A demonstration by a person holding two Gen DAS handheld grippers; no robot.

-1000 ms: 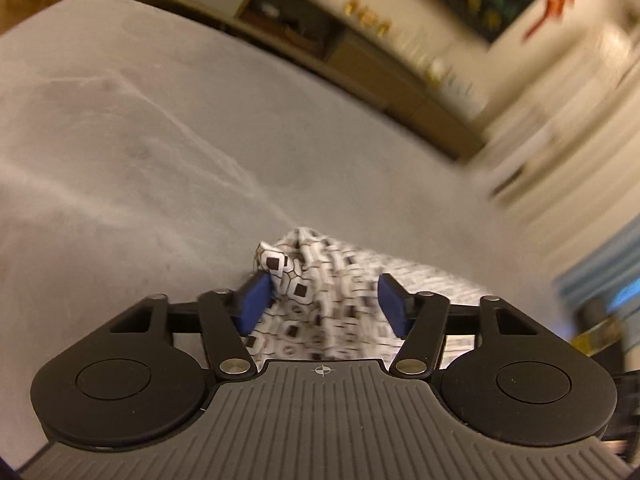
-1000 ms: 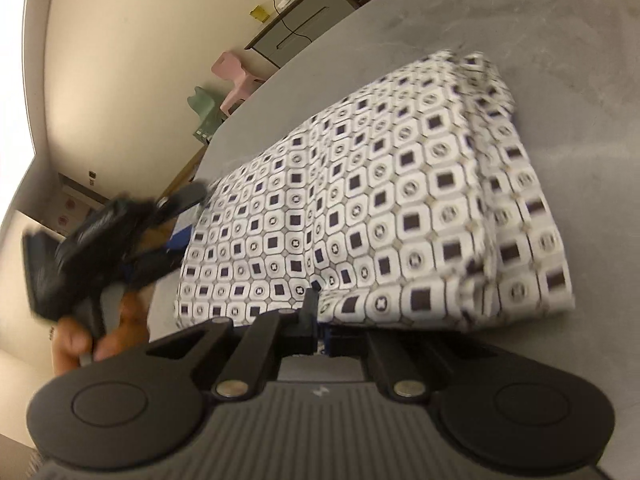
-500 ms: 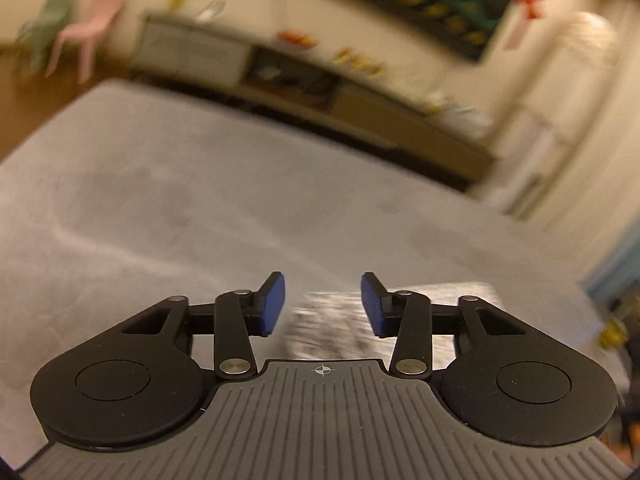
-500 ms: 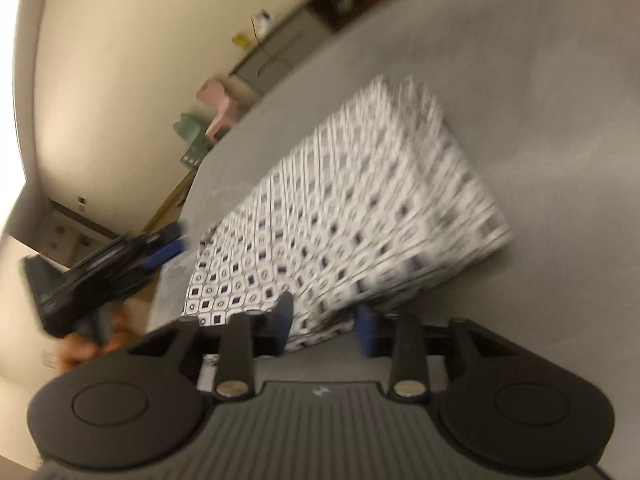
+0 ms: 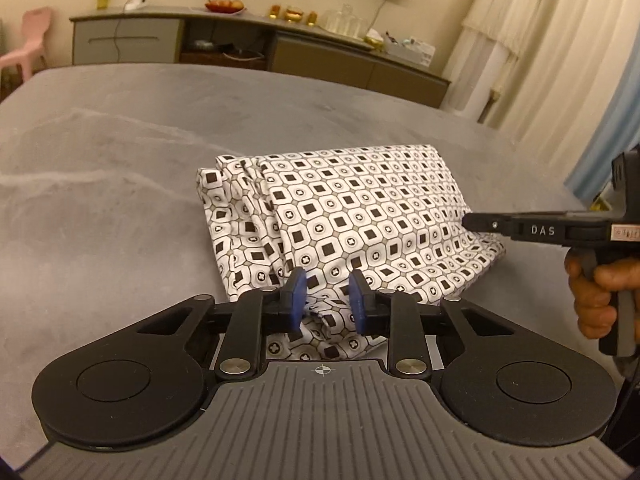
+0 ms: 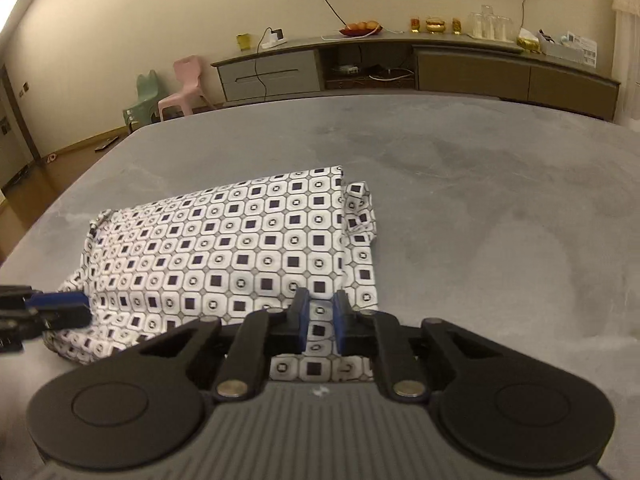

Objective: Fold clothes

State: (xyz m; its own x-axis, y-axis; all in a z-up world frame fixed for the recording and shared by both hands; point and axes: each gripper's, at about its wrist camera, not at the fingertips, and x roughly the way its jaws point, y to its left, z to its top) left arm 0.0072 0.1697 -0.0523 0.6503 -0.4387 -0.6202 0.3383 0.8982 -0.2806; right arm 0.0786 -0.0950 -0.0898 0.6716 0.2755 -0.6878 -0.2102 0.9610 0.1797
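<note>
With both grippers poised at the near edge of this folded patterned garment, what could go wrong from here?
1. The left gripper is closing over a rumpled bit of the patterned garment; it may pinch only the top layer, so the fold opens on lifting.
2. The right gripper is closing at the other near corner; uneven grips could skew the stack.
3. Loose layers poke out at the far side and may spill.

garment's (image 5: 340, 216) near edge hidden behind tool (image 5: 326, 300)
</note>
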